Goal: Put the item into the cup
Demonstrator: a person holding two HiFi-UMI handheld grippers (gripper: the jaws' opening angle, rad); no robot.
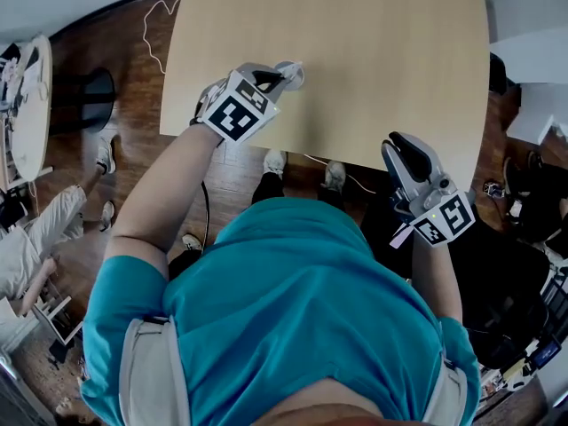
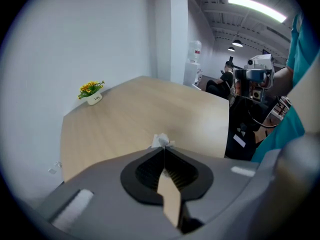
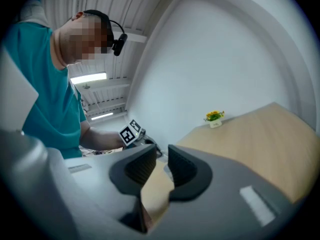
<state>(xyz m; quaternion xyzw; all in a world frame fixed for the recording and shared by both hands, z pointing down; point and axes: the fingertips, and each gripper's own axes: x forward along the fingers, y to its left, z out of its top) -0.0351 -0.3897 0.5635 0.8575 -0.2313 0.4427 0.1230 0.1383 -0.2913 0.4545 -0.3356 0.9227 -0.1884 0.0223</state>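
A person in a teal shirt [image 1: 293, 309] stands at the near edge of a light wood table [image 1: 355, 51], a gripper in each hand. The left gripper [image 1: 282, 73], at 11 o'clock in the head view, reaches just inside that edge near the table's left corner. Its jaws are clenched on a small crumpled white scrap [image 1: 295, 76], which pokes out past the tips above the wood. The left gripper view shows the same: the left gripper [image 2: 163, 151] is pressed tight on the scrap [image 2: 161, 141], with open table [image 2: 150, 109] running ahead to a flower pot [image 2: 91, 91] at the far corner, at 10 o'clock, against a white wall.

The right gripper [image 1: 405, 145], at 3 o'clock in the head view, hangs off the table, just short of its near edge and over the dark floor area beside the person's hip. In the right gripper view the right gripper [image 3: 162, 156] has its jaws released, a narrow gap between them holding nothing. The table [image 3: 260, 144] slopes away at 3 o'clock, and the flower pot [image 3: 214, 117] sits at its far edge at 2 o'clock.

Wood floor [image 1: 115, 43] borders the table's left side, where a thin white cable [image 1: 155, 20] trails. 2 shoes [image 1: 275, 161] show just below the near edge.
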